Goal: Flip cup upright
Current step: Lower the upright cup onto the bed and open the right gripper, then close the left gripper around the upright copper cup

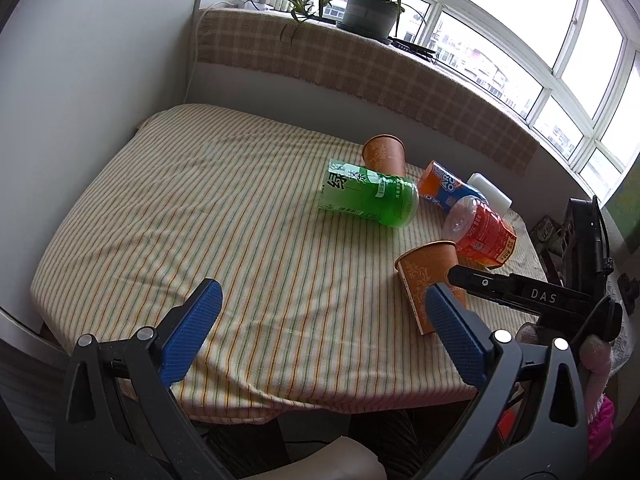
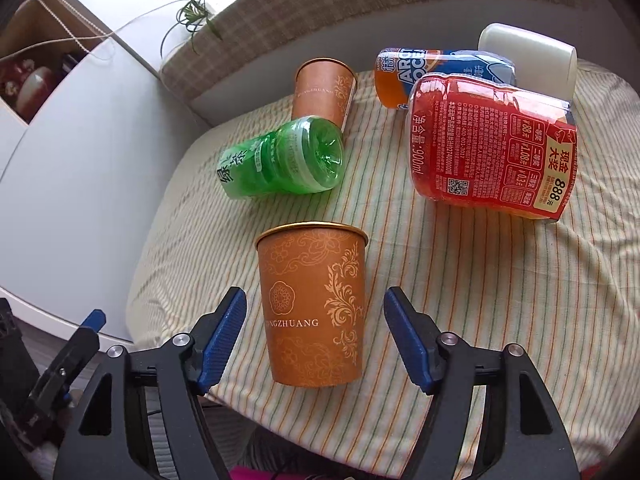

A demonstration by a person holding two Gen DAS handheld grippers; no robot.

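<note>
Orange paper cup (image 2: 314, 310) printed with gold scrollwork is sitting near the front edge of the striped-cloth surface (image 1: 240, 240), toward its right corner, and appears to be standing rim-up, though the left wrist view shows it leaning, so its exact pose is hard to settle.

Going left to right: the left gripper (image 1: 324, 332) is hovering over the bare front-left part of the surface, its blue fingers (image 1: 192, 332) spread wide with nothing between them, likely kept out of the way. Next, a green tea bottle (image 1: 368, 198) is lying on its side mid-surface, touching a second orange cup (image 1: 385, 156) behind it. The right gripper (image 2: 316, 336) is straddling the near cup, fingers apart and not touching its walls, probably lined up to close on it.

Farther right, an orange-and-blue drink bottle (image 2: 420, 72), a red bottle (image 2: 488, 144) and a white cup (image 2: 528, 56) are lying clustered at the back-right corner.

Only the right wrist view is showing the gaps beside the cup; only the left is showing the window sill plant (image 1: 368, 4).
</note>
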